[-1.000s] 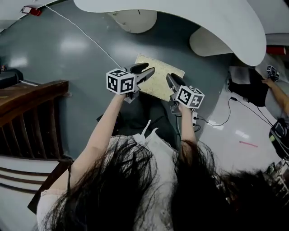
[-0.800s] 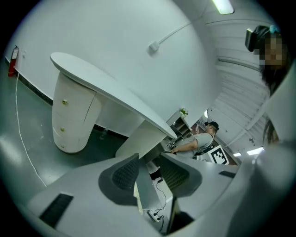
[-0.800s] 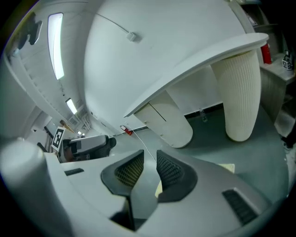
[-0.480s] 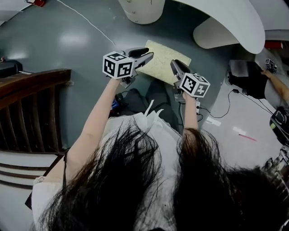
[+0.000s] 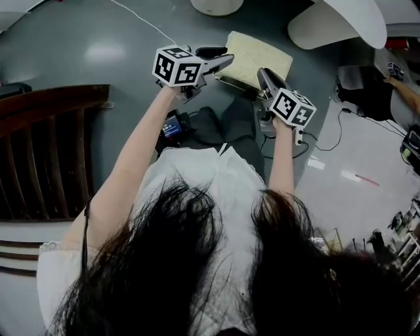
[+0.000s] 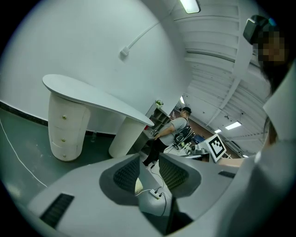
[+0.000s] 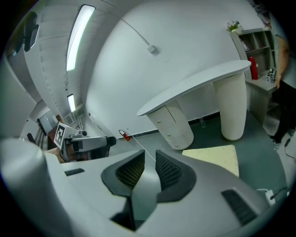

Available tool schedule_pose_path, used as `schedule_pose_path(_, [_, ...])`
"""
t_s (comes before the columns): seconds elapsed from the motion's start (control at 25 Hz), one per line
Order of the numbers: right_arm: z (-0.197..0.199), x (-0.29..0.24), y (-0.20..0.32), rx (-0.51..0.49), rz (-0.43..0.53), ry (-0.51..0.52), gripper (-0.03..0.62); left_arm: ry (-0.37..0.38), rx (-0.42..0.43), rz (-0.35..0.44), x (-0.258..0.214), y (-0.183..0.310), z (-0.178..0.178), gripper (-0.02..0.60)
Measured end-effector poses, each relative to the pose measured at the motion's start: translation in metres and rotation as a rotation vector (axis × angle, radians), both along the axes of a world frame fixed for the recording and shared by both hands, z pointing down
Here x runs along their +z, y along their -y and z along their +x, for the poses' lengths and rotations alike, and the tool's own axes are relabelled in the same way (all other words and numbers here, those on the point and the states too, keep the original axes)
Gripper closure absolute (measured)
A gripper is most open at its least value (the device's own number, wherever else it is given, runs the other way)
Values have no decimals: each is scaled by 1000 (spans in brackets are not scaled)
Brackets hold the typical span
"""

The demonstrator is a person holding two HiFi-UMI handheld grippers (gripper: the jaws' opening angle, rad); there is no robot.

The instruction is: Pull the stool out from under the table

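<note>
The stool [image 5: 257,56] has a square, pale yellow seat and stands on the grey floor, out from the white table [image 5: 348,16]. My left gripper [image 5: 226,60] is at the seat's left corner. Its jaws stand a little apart, and only a yellow sliver of the stool [image 6: 138,186] and the floor show through the gap. My right gripper [image 5: 261,72] is at the seat's near right edge. Its jaws are almost together with nothing between them, and the stool [image 7: 215,157] lies off to their right. In the gripper views the table [image 6: 92,95] [image 7: 199,83] is behind.
A dark wooden chair [image 5: 46,151] stands at the left. A black device [image 5: 174,128] and dark cloth lie on the floor near my feet. A white power strip [image 5: 298,141] and cables are at the right. A person [image 6: 169,134] works at shelves further off.
The stool and both grippers have come away from the table, which has slid up out of the head view. Both grippers keep their places at the seat's sides.
</note>
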State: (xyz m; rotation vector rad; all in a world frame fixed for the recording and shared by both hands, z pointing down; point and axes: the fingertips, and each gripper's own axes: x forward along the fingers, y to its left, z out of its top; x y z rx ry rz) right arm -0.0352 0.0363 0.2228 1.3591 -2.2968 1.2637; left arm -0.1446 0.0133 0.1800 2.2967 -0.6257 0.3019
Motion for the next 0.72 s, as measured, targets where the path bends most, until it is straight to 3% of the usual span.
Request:
schedule_pose_path(0.28, [-15, -25, -42, -4, 28, -1, 511, -31, 13, 11, -12, -43, -5, 442])
schedule_pose_path(0.72, [-16, -43, -80, -58, 35, 11, 513, -68, -35, 17, -28, -77, 6, 443])
